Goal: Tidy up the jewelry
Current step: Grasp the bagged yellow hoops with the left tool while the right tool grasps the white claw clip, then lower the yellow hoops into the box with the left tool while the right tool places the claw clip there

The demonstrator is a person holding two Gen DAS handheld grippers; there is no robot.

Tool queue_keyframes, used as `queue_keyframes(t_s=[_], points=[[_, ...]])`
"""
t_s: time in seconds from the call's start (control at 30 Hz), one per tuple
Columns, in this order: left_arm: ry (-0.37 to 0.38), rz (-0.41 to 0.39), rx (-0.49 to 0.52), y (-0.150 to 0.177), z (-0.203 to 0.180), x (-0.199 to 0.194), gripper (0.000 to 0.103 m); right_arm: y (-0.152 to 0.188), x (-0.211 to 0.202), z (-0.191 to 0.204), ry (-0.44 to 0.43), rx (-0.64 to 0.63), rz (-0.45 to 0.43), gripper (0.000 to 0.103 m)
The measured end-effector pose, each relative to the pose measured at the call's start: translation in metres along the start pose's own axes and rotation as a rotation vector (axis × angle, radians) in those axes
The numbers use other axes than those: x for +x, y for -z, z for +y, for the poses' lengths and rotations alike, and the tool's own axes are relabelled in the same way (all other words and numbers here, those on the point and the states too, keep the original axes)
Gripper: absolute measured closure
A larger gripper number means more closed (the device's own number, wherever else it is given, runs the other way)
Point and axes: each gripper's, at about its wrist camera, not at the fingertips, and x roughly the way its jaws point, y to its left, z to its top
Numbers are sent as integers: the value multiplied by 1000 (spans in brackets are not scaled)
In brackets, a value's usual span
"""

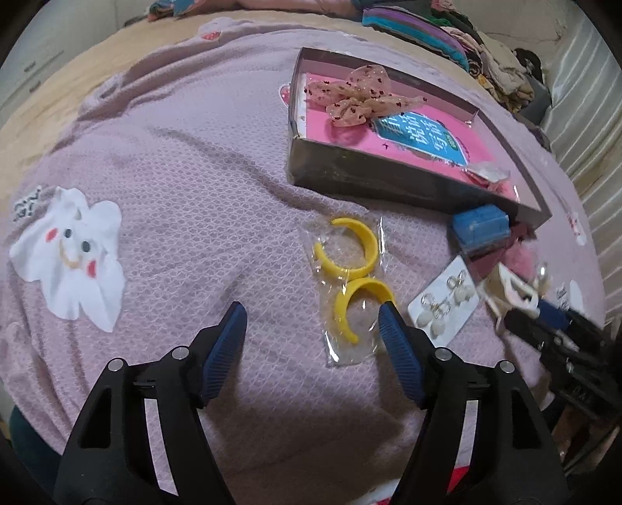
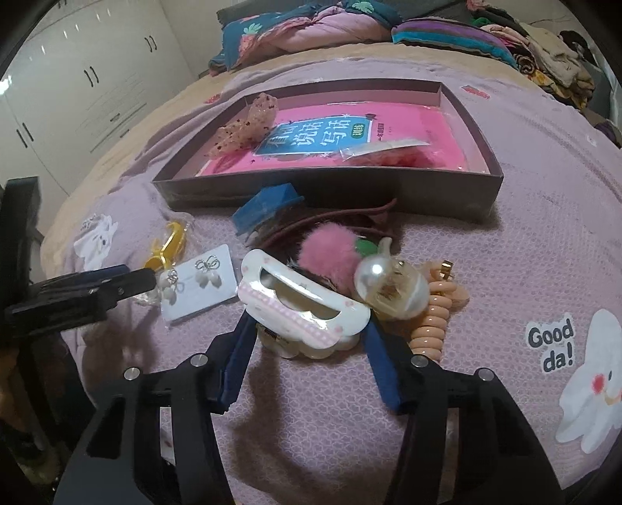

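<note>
A dark shallow box [image 1: 388, 173] lined with a pink book holds a sheer pink bow [image 1: 357, 95] and a small clear packet [image 2: 383, 151]. Yellow hoop earrings in a clear bag [image 1: 352, 287] lie on the lilac blanket; my open, empty left gripper [image 1: 313, 314] is just in front of them, its right finger over the bag's edge. A card of pearl earrings [image 1: 445, 301] lies to the right. My right gripper [image 2: 309, 330] has its fingers either side of a white and pink hair claw clip [image 2: 303, 307], which also shows in the left wrist view [image 1: 513, 289].
A blue clip [image 2: 266, 208], a dark red hair tie, a pink pompom [image 2: 326, 246], a pearly apple-shaped clip [image 2: 392, 289] and a peach coil hair tie [image 2: 435, 314] lie bunched in front of the box. Folded bedding and clothes [image 2: 350, 27] pile at the bed's far side.
</note>
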Motion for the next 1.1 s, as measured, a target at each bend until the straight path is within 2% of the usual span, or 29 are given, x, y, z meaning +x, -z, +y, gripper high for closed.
queue_keyframes(t_s=[0.1,0.27,0.3,0.4,0.6,0.83,1.1], points=[[24,2,-8,-9,-2,2,44,2,-4,0,-18,-2,-1,49],[52,21,6,-19,-14,12,61,7,-19,2,-32,-24,-19,50],[52,29,15,-20,-18,16,64,8,-22,1,-37,-22,-24,56],[29,25,68,-19,-26,21,68,10,-34,0,-46,-28,-36,56],[43,-9,52,-19,-20,4,77,6,-53,-5,-37,-32,-78,56],[59,-78,50,-24,-17,-33,78,-9,-73,-6,-48,-34,-136,56],[67,-136,35,-45,-11,-58,78,-28,-85,-9,-49,-43,-167,56]])
